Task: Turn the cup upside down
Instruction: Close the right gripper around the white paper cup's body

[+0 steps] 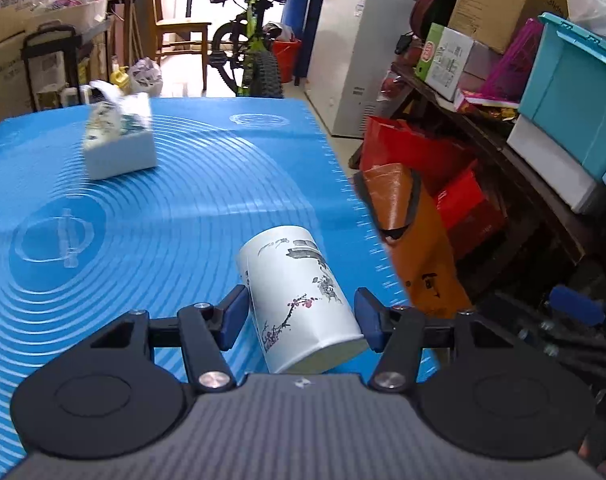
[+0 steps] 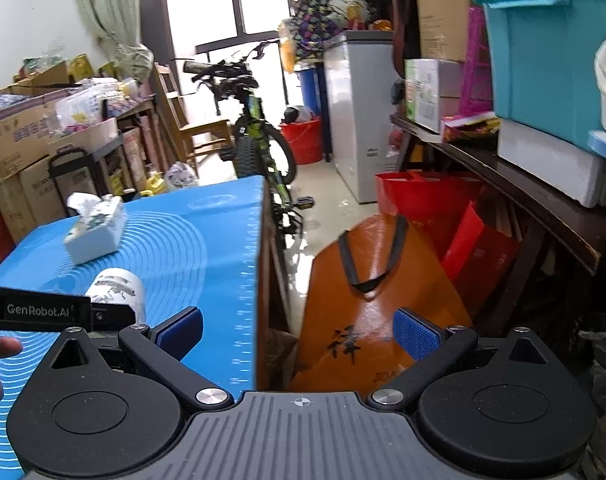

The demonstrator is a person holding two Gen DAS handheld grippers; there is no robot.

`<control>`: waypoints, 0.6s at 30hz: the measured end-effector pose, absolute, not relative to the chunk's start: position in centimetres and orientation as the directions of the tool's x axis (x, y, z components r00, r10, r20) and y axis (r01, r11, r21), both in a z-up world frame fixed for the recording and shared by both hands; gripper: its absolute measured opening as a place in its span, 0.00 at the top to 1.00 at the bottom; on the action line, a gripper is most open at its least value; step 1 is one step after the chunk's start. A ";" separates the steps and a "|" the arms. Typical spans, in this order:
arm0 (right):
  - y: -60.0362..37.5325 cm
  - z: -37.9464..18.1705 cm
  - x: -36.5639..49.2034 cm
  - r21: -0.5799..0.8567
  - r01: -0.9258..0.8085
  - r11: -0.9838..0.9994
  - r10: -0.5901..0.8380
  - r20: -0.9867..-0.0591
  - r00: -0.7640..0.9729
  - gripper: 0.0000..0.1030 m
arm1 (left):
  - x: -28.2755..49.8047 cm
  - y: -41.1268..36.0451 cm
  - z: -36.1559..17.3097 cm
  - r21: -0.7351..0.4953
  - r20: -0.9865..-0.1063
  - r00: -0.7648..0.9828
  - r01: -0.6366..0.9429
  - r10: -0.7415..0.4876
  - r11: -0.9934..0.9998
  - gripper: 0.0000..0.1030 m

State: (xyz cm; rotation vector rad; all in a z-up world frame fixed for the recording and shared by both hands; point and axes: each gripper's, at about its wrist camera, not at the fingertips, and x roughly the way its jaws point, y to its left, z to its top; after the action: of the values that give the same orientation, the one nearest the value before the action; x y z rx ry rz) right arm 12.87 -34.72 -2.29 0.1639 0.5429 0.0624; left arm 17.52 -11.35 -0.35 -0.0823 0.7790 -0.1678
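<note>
A white cup [image 1: 299,296] with an ink plum-blossom print is tilted, its base pointing away and its mouth toward the camera, above the blue mat [image 1: 163,208]. My left gripper [image 1: 303,316] is shut on the cup, a blue pad on each side of it. In the right wrist view the cup [image 2: 117,290] shows at the left, partly hidden behind the left gripper's black body. My right gripper [image 2: 299,334] is open and empty, held off the table's right edge over the floor.
A white tissue box [image 1: 119,140] stands on the far left of the mat. An orange bag [image 2: 367,304] and red bags [image 2: 431,200] stand on the floor right of the table. A bicycle [image 2: 263,144], a white freezer [image 2: 359,112] and loaded shelves lie beyond.
</note>
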 end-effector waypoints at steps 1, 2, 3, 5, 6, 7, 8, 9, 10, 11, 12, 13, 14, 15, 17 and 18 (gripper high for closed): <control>-34.2 -2.0 12.7 0.172 -0.030 0.985 0.114 -0.505 0.855 0.02 | 17.1 -10.8 -0.2 -0.123 -0.694 0.699 0.118 -0.170 0.985 0.43; -33.7 -1.7 12.6 0.173 -0.042 0.984 0.125 -0.502 0.856 0.02 | 16.6 -10.1 -0.1 -0.106 -0.698 0.699 0.113 -0.155 0.988 0.43; -33.1 -1.4 12.5 0.175 -0.058 0.983 0.139 -0.499 0.855 0.02 | 16.2 -9.5 0.1 -0.091 -0.701 0.699 0.108 -0.140 0.990 0.42; -31.7 -0.9 12.2 0.175 -0.088 0.981 0.165 -0.495 0.853 0.02 | 15.2 -8.2 0.3 -0.058 -0.707 0.698 0.099 -0.111 0.993 0.42; -30.9 -0.7 12.1 0.173 -0.104 0.979 0.178 -0.495 0.851 0.02 | 14.8 -7.5 0.3 -0.040 -0.713 0.695 0.094 -0.094 0.995 0.42; -30.2 -0.5 12.0 0.172 -0.118 0.978 0.189 -0.495 0.848 0.02 | 14.4 -6.9 0.3 -0.021 -0.720 0.690 0.090 -0.078 0.996 0.42; -29.5 -0.4 11.8 0.172 -0.133 0.976 0.203 -0.496 0.844 0.02 | 14.1 -6.3 0.3 -0.003 -0.726 0.684 0.087 -0.062 0.996 0.42; -28.7 -0.2 11.6 0.176 -0.149 0.973 0.219 -0.497 0.840 0.02 | 13.7 -5.6 0.1 0.012 -0.735 0.677 0.081 -0.046 0.997 0.42; -28.1 -0.1 11.4 0.182 -0.162 0.970 0.233 -0.498 0.835 0.02 | 13.4 -5.1 -0.1 0.021 -0.743 0.669 0.076 -0.035 0.997 0.42; -27.5 0.0 11.2 0.187 -0.172 0.967 0.245 -0.499 0.831 0.02 | 13.1 -4.5 -0.3 0.023 -0.751 0.659 0.068 -0.027 0.997 0.42; -27.0 0.0 10.9 0.193 -0.181 0.964 0.256 -0.501 0.827 0.02 | 12.9 -3.9 -0.5 0.022 -0.758 0.651 0.062 -0.024 0.998 0.42; -26.5 -0.1 10.7 0.197 -0.188 0.962 0.264 -0.504 0.822 0.02 | 12.7 -3.5 -0.7 0.020 -0.765 0.644 0.059 -0.022 0.998 0.42; -25.9 -0.2 10.5 0.199 -0.194 0.961 0.271 -0.509 0.817 0.02 | 12.6 -3.1 -0.9 0.021 -0.771 0.636 0.059 -0.022 0.998 0.42; -25.4 -0.4 10.2 0.199 -0.201 0.959 0.277 -0.517 0.810 0.02 | 12.5 -2.9 -1.1 0.021 -0.772 0.635 0.062 -0.024 0.998 0.41; -24.5 -0.7 10.0 0.196 -0.209 0.958 0.283 -0.531 0.799 0.02 | 12.5 -2.6 -1.2 0.011 -0.769 0.638 0.069 -0.036 0.998 0.41; -24.1 -0.8 9.9 0.197 -0.212 0.957 0.286 -0.538 0.793 0.02 | 12.6 -2.6 -1.1 0.006 -0.771 0.636 0.070 -0.040 0.998 0.41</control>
State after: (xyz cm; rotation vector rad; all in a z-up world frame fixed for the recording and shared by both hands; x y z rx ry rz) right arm 9.92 -24.12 -0.79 0.1293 0.5979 0.2688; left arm 12.58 -2.61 -1.12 0.0361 0.8798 -0.0630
